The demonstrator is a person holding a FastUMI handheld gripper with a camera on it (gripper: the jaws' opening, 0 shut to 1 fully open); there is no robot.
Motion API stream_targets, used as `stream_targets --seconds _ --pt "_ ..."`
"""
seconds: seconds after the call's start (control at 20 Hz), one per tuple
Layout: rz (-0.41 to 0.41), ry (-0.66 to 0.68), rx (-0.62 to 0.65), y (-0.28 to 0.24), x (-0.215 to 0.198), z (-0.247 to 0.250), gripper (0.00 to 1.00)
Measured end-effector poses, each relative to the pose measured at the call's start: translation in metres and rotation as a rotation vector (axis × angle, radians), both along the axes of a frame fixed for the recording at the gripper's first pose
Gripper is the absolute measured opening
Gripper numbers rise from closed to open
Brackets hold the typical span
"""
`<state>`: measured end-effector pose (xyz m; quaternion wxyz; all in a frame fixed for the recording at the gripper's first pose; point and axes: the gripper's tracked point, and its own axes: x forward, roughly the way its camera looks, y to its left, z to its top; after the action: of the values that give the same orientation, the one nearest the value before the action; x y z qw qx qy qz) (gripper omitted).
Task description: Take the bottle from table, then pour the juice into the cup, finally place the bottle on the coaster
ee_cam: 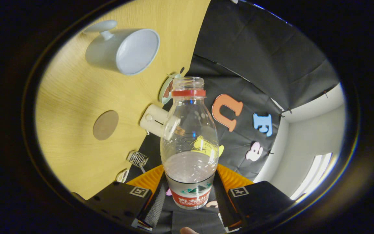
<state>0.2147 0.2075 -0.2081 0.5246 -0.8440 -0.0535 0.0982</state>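
Observation:
My gripper point(189, 195) is shut on a clear plastic bottle point(189, 130), both fingers pressing its labelled lower part. The bottle has a red neck ring and no cap, and holds a little pale liquid near its base. The whole view is rolled, so the wooden table point(76, 97) stands like a wall beside the bottle. A pale blue-grey cup point(125, 48) with a handle sits on that table, beyond and to the side of the bottle's mouth, its opening facing me. A round brown coaster point(105, 125) lies on the table, nearer the fingers than the cup.
A small white cylinder-shaped device point(156, 120) lies at the table's edge right behind the bottle. A round lidded object point(167, 89) sits at the edge near the bottle's neck. A small clear ribbed piece point(137, 159) lies close to the fingers. Black cloth hangs behind.

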Motion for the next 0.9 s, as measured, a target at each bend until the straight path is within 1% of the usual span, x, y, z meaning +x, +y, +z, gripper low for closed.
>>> stream_targets --seconds 0.55,0.75,0.9 --pt "0.022 -0.01 0.003 0.0039 -0.0013 0.0043 0.76" --pt "-0.001 0.034 0.062 -0.002 -0.0006 -0.0033 0.76" --pt "-0.008 0.045 0.127 -0.0044 -0.0039 0.0019 0.76"
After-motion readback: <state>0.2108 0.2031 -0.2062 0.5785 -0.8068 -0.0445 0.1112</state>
